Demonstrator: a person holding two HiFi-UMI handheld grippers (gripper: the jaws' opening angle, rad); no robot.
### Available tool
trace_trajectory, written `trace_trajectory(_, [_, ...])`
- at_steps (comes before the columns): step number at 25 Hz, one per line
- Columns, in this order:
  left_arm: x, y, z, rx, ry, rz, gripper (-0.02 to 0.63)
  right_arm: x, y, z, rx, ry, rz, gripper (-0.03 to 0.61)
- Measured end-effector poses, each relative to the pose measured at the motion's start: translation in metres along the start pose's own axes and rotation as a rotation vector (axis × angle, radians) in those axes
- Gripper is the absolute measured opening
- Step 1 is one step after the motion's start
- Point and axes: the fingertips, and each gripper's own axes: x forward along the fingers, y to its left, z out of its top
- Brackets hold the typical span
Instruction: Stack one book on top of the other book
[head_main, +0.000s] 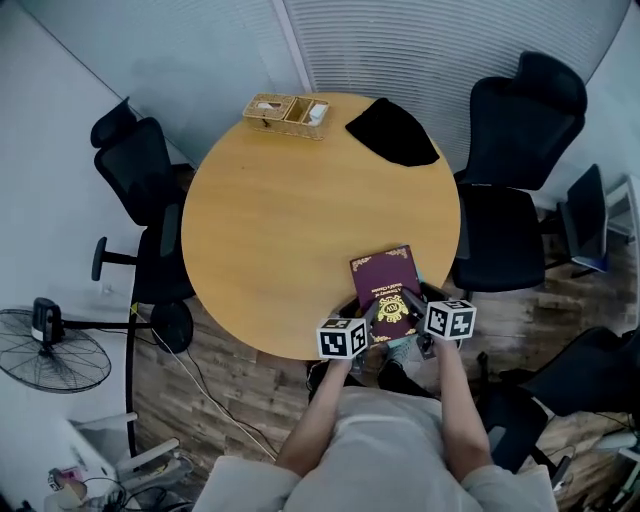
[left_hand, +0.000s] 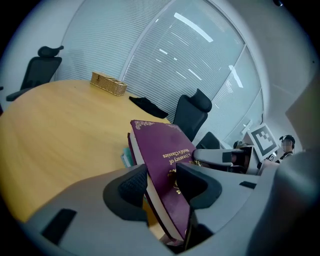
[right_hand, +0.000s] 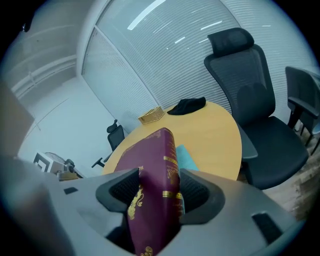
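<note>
From the head view, a gilt-stamped maroon hardcover book (head_main: 385, 290) sits at the round wooden table's (head_main: 290, 230) near edge, with the left gripper (head_main: 362, 318) and right gripper (head_main: 414, 306) at its near end. In the left gripper view, ribbed dark pads pinch its page edge, and a teal book (left_hand: 125, 157) lies beneath on the table. In the right gripper view, the jaws clamp the gilt-banded spine.

head: steeply down | gripper views: close, forward | shared: maroon book (head_main: 383, 280)

Books 2: maroon book (head_main: 385, 285), teal book (right_hand: 186, 156). Wicker basket (head_main: 287, 114) 1. Black cloth (head_main: 392, 132) 1. Floor fan (head_main: 55, 355) 1. Round worktop (head_main: 290, 230) 1. Black chairs (head_main: 525, 110): at least 3.
</note>
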Motion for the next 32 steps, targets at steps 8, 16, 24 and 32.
trace_trajectory(8, [0.008,-0.01,-0.016,-0.06,-0.019,0.053,0.196,0.007,-0.015,-0.001,-0.085,0.086,0.065,0.253])
trace_trajectory(16, [0.019,-0.008,-0.029,-0.09,0.008,0.065,0.196,0.015,-0.029,-0.007,-0.14,0.154,0.048,0.252])
trace_trajectory(24, [0.031,-0.014,-0.042,-0.057,0.044,0.054,0.196,0.017,-0.038,-0.009,-0.246,0.198,-0.016,0.242])
trace_trajectory(32, [0.032,-0.011,-0.037,-0.039,0.039,0.064,0.196,0.02,-0.035,-0.008,-0.24,0.172,-0.03,0.239])
